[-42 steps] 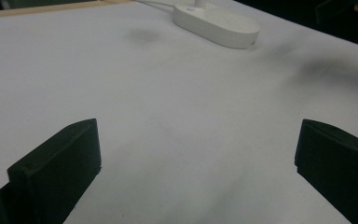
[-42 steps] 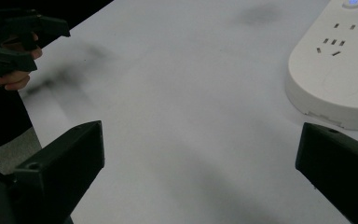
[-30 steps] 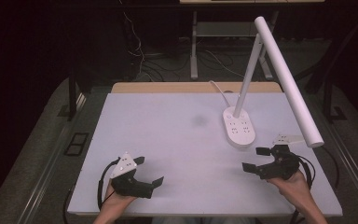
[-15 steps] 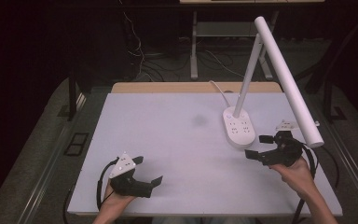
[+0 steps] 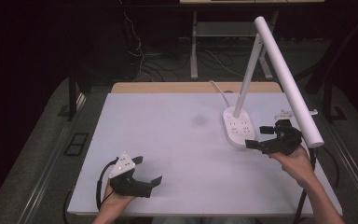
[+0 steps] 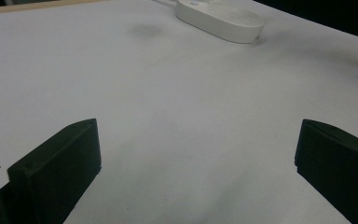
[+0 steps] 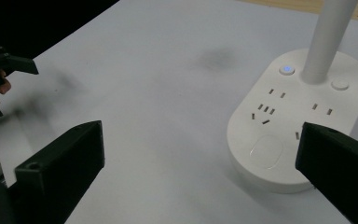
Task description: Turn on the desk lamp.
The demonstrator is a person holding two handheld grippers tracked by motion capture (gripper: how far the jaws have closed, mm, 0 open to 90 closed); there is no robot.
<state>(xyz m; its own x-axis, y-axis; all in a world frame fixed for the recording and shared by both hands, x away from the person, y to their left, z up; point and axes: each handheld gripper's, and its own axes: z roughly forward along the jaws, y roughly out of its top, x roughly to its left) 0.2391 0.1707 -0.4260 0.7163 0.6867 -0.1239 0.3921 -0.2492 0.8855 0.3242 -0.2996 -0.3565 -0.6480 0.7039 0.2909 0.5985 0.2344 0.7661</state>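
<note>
table: white top, wood far edge | floor around table: grey | beyond table: dark, cables, metal desk legs

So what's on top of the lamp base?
On the lamp base: socket slots, a lit blue button, a white button, a pad and the stem. The right jaw covers its near edge.

left gripper: black, grey three-cornered plate, black cable | right gripper: black, blocky jaws
</note>
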